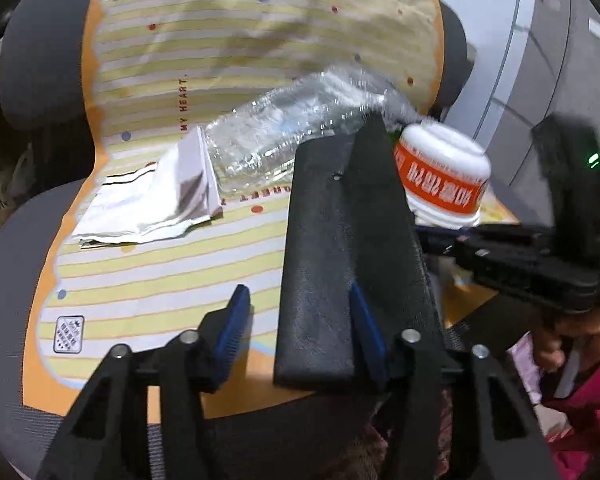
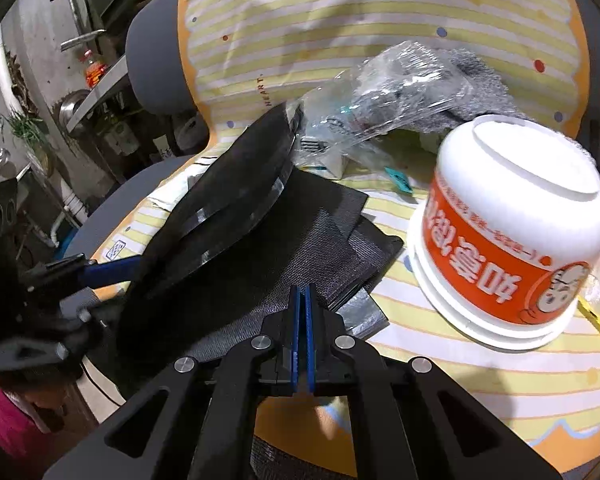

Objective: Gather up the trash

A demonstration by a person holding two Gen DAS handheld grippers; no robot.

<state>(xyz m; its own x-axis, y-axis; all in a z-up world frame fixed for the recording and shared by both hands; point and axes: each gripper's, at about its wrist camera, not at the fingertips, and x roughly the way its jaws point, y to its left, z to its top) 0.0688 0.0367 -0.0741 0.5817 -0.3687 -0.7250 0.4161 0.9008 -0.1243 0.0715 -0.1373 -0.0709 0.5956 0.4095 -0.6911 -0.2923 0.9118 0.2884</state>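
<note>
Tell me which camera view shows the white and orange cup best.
The right wrist view: the upturned white and orange cup shows whole, with base and label visible. In the left wrist view a black bag hides part of it.

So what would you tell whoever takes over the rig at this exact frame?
Left gripper: open, low over the folded black bag, one finger on it.
Right gripper: shut, tips at the bag's near edge; whether it pinches the bag is unclear.
Trash, all on the striped chair cushion: crushed clear bottle, foil wrapper beside it, upside-down noodle bowl right of the bag.
Done: nothing visibly bagged.
Left: probably open the bag, then put in all three pieces.
</note>
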